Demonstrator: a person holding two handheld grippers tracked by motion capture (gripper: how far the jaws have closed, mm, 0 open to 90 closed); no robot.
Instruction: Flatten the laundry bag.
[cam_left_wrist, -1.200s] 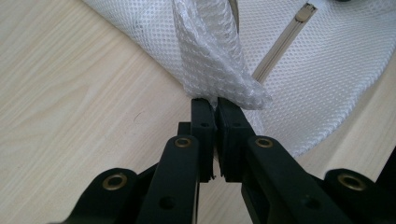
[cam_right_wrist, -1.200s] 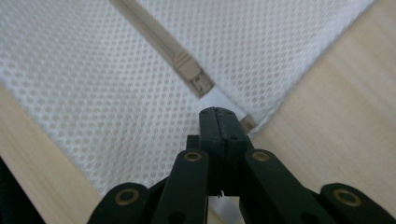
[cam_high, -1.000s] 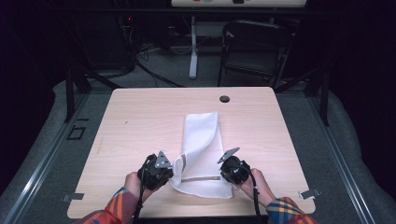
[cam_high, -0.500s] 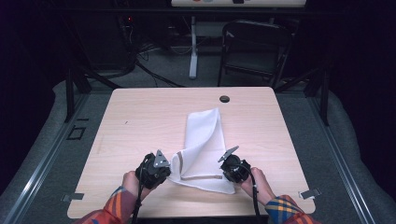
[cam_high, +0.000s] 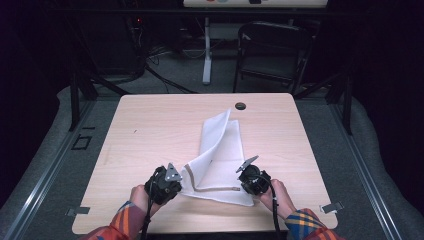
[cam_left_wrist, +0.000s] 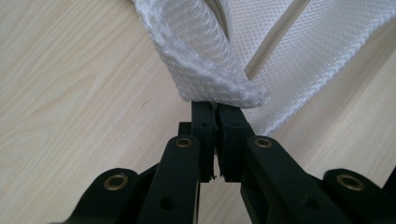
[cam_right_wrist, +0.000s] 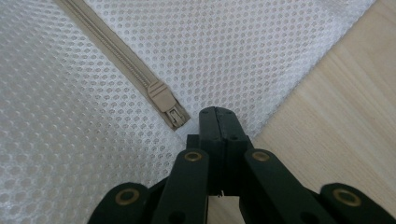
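Near the front edge of the tabletop (cam_high: 150, 125), a white mesh laundry bag (cam_high: 220, 150) lies with one side folded up and over, its beige zipper (cam_high: 215, 189) running along the near end. The left hand-held gripper (cam_high: 176, 181) has its jaws pressed together on a bunched corner of the mesh, which it holds a little off the wood. The right hand-held gripper (cam_high: 246, 167) is also pressed shut at the bag's other near corner, though whether fabric is actually caught between its jaws I cannot tell.

What could go wrong from here: the left pinch takes only the rim of a rolled fold, so a firm pull may let the slippery mesh slide out and the fold drop flat. If the right one has no fabric, that corner would stay put while the left side lifts — the bag would twist rather than fold evenly. The jaw tips could also snag the open weave.

The left gripper view shows the fold (cam_left_wrist: 219, 84) curling over the jaw tips, hidden from above by the gripper body. The right gripper view shows the zipper pull (cam_right_wrist: 166, 105) lying just beside its jaws — too small a detail for the high view, which alone gives the bag's whole outline and its standing flap.
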